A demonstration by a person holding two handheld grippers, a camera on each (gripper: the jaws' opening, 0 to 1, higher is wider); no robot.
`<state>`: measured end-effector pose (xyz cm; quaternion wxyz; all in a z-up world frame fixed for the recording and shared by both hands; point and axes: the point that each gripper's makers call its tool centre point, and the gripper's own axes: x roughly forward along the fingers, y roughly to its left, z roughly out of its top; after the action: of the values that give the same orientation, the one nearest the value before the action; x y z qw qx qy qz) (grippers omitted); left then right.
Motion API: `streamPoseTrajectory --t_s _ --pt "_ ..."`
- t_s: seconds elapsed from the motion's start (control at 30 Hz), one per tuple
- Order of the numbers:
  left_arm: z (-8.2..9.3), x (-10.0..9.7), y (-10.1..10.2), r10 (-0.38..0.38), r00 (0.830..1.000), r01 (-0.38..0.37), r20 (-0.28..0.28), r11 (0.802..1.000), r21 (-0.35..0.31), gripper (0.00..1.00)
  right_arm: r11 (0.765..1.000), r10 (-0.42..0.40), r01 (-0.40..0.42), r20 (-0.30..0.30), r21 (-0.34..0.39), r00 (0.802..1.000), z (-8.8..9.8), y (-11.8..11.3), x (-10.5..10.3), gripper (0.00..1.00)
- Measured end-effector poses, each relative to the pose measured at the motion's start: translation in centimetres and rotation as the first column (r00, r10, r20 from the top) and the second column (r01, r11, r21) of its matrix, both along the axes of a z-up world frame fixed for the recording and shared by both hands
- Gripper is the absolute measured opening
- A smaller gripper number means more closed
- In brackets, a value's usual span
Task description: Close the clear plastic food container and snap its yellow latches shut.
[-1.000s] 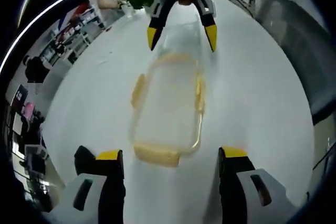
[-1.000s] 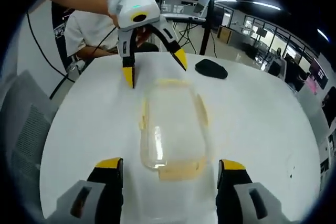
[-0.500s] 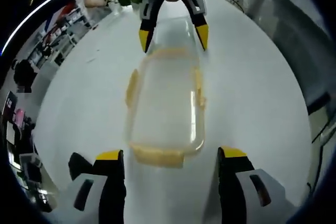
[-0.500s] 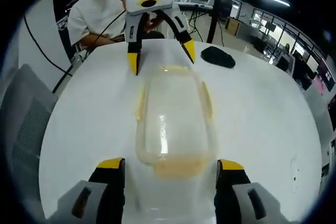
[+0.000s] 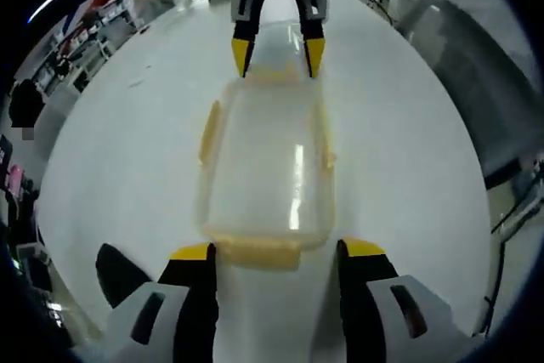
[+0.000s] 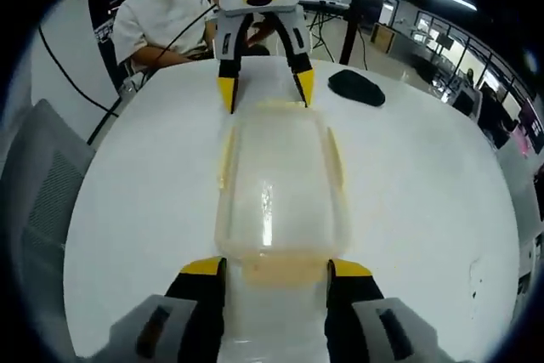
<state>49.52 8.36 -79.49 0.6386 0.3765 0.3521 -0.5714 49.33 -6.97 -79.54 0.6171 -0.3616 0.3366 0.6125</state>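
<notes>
Grippers face each other over the round white table (image 5: 408, 176). Between them lies the clear plastic food container with yellow latches (image 5: 263, 167). The left gripper (image 5: 276, 252) has its jaws spread around the near end latch; the right gripper (image 6: 276, 269) likewise straddles the opposite end.

No lettering, label, brand mark or number can be read in the left gripper view or the right gripper view; anything printed in the background is too small and blurred.
</notes>
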Motion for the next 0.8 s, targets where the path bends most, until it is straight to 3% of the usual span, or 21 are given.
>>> streamPoseTrajectory --t_s 0.1,0.37,0.47,0.8 --pt "0.16 0.10 0.11 -0.001 1.000 0.001 0.007 1.000 0.011 0.44 1.000 0.007 -0.007 0.015 -0.018 1.000 -0.17 -0.14 0.06 0.44" --pt "0.30 -0.07 0.16 0.001 1.000 -0.001 0.012 1.000 0.021 0.43 0.999 0.015 -0.013 0.043 -0.047 0.999 -0.35 -0.39 0.10 0.38" --pt "0.30 -0.26 0.19 0.000 1.000 0.000 0.011 1.000 0.024 0.37 0.998 0.030 -0.026 0.057 -0.064 0.998 -0.47 -0.54 0.05 0.37" --pt "0.09 0.19 0.32 -0.006 1.000 0.006 0.010 1.000 0.029 0.37 0.997 0.036 -0.031 0.068 -0.073 0.997 -0.54 -0.51 0.18 0.37"
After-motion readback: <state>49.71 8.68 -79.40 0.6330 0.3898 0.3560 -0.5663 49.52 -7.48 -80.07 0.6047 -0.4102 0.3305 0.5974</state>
